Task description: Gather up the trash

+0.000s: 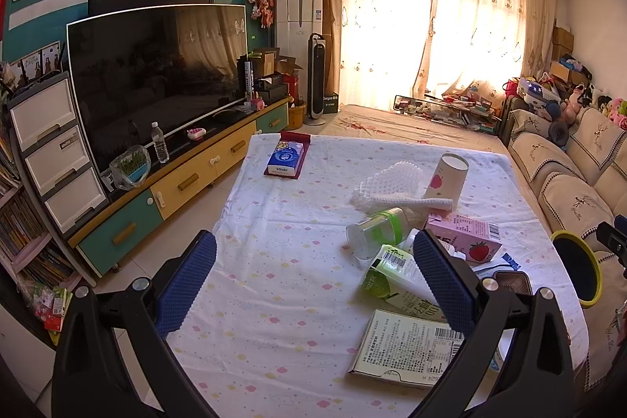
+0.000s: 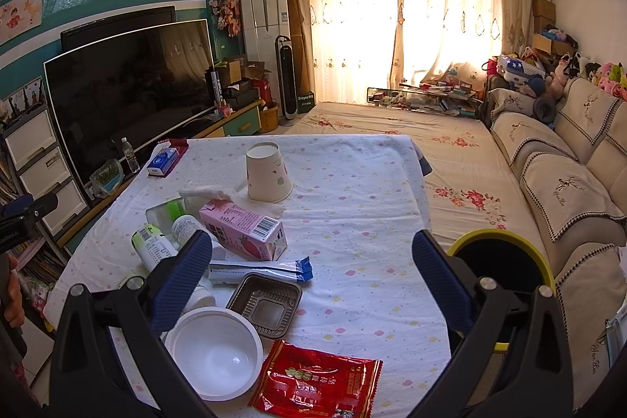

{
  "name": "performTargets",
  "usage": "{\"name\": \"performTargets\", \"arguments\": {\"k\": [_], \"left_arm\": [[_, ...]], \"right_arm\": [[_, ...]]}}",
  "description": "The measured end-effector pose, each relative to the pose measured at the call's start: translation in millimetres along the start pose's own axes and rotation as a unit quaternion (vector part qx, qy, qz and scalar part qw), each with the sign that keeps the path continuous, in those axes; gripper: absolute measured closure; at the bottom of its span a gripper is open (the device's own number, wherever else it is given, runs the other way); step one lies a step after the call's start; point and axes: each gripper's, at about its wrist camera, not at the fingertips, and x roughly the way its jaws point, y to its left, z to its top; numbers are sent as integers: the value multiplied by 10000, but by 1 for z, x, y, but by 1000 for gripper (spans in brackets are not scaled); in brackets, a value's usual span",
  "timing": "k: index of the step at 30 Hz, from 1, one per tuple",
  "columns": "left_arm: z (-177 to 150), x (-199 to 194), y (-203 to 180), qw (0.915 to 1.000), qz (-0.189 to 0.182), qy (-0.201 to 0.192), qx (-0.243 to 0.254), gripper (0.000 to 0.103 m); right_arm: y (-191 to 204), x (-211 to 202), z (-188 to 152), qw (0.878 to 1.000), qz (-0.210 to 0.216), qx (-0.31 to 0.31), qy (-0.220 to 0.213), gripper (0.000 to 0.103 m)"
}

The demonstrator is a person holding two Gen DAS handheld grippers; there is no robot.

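Both sets of fingers hang above the bench [image 2: 352,183], which is covered by a white cloth with small coloured dots.

Left gripper [image 1: 313,277]: fingers wide apart, nothing between them. Right gripper [image 2: 313,273]: fingers [image 2: 180,285] also wide apart, holding nothing.

Trash lies in a loose cluster on the bench. In the right wrist view:
- pink strawberry milk carton [image 2: 243,230] on its side, near the middle of the cluster
- upside-down paper cup [image 2: 268,177] behind the carton, standing on its rim
- crumpled white tissue [image 2: 219,194] between cup and carton, touching both
- clear bottle with a green band [image 2: 168,212] on its side, left of the carton
- green-and-white drink carton [image 2: 151,247] lying beside that bottle
- long blue-ended wrapper [image 2: 262,269] just in front of the pink carton
- dark plastic tray [image 2: 266,304] touching the wrapper's near edge
- white plastic bowl [image 2: 213,355], upright, beside the tray
- red foil packet [image 2: 317,382], flat, nearest to me

A flattened printed box [image 1: 403,347] shows in the left wrist view, at the near edge.

The bin [image 2: 505,261], black with a yellow rim, stands off the bench's right edge, between the bench and the sofa [image 2: 568,190]. A blue tissue pack [image 1: 286,159] sits at the far left corner.
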Motion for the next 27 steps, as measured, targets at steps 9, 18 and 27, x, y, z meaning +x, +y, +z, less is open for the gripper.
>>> {"name": "performTargets", "arguments": {"k": [9,18,27], "left_arm": [[2,7,-1,10000,-21,94,15,4],[14,31,4,9999,87,134,-10,4],[24,58,0,9996,96,245,77,4]], "right_arm": [[1,4,-5,10000,17,-6,34,6],[2,41,9,9980,503,-84,383,6],[26,128,49,9866,1212,-460,987,6]]}}
